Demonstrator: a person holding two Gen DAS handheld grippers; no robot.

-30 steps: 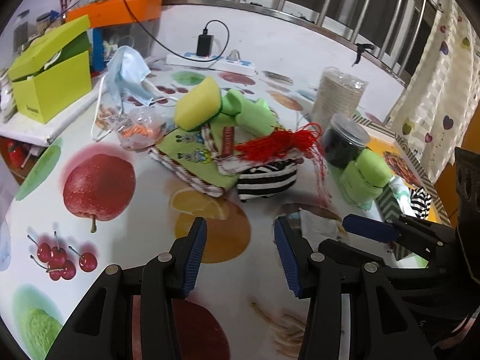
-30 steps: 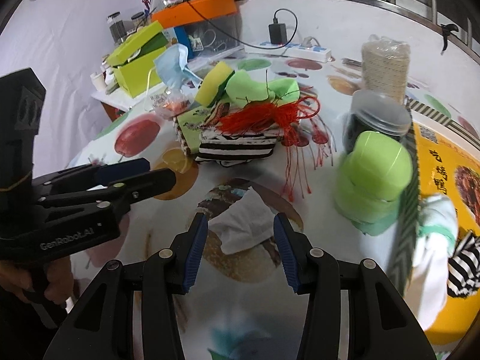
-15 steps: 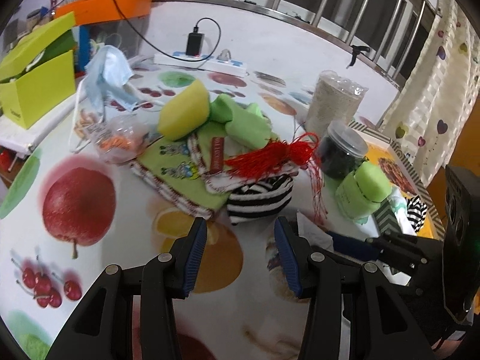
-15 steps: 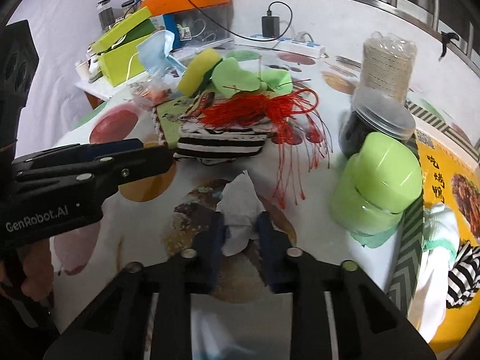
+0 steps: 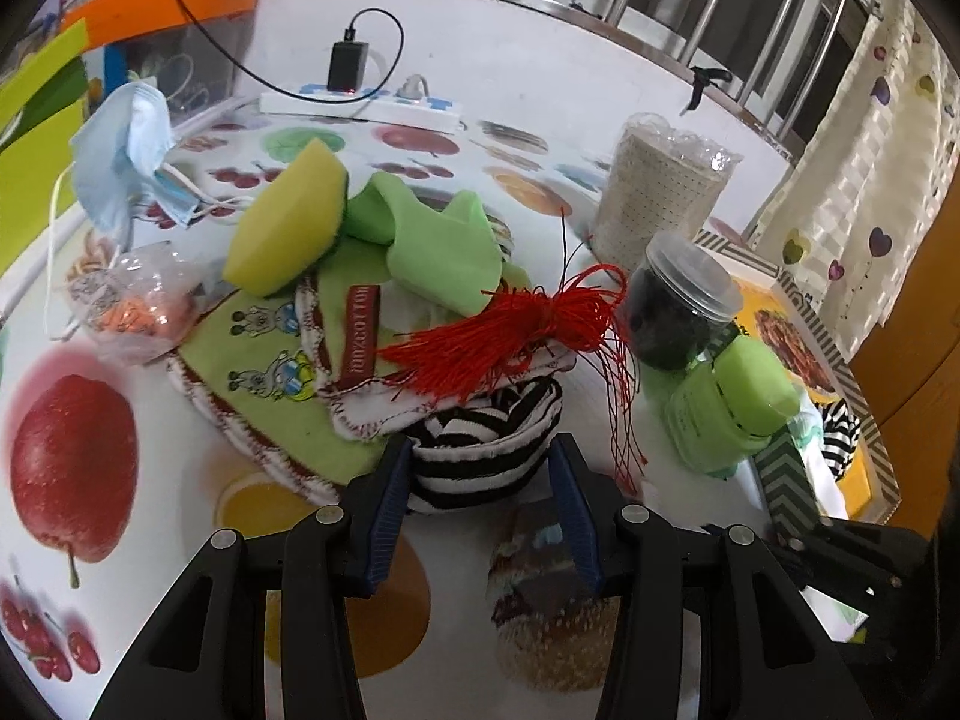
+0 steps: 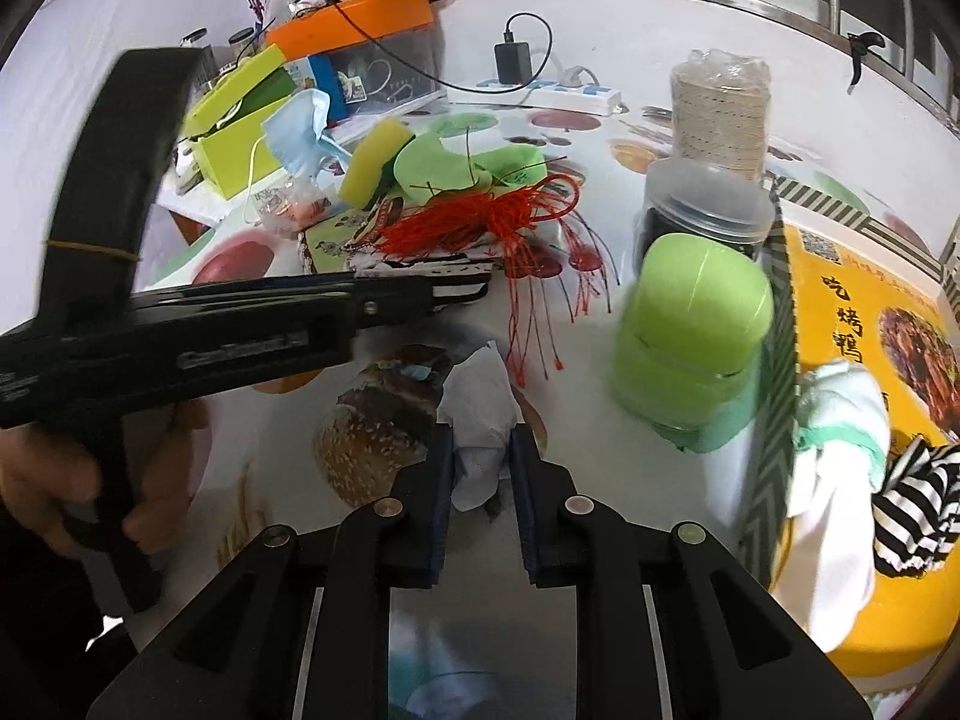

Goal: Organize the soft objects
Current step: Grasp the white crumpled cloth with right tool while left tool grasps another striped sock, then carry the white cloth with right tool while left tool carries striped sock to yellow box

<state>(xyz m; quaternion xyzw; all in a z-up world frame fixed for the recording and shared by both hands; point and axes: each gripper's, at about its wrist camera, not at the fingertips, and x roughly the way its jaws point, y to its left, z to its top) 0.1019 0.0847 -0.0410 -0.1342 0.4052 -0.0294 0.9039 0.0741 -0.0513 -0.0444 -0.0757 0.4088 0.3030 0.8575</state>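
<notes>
- Left wrist view: the left gripper (image 5: 480, 480) stands wide open, its blue ribbed pads flanking, not pinching, a soft black-and-white striped knitted fabric roll (image 5: 486, 450) at 12 o'clock. A red stringy tassel (image 5: 510, 330) drapes over it.
- Right wrist view: the right gripper (image 6: 480, 474) is closed tightly on a crumpled white tissue (image 6: 480, 414), at 12 o'clock above the glossy fruit-printed tablecloth (image 6: 600, 450).

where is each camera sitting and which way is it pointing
Left wrist: sits on the left gripper, looking forward over the table at the pile of cloths; its open fingers flank the striped cloth.
Right wrist: sits on the right gripper, facing the same pile; its fingers pinch a white tissue, and the left gripper and the person's hand cross its left side.
Both show the red tassel, yellow sponge and green bottle.
</notes>
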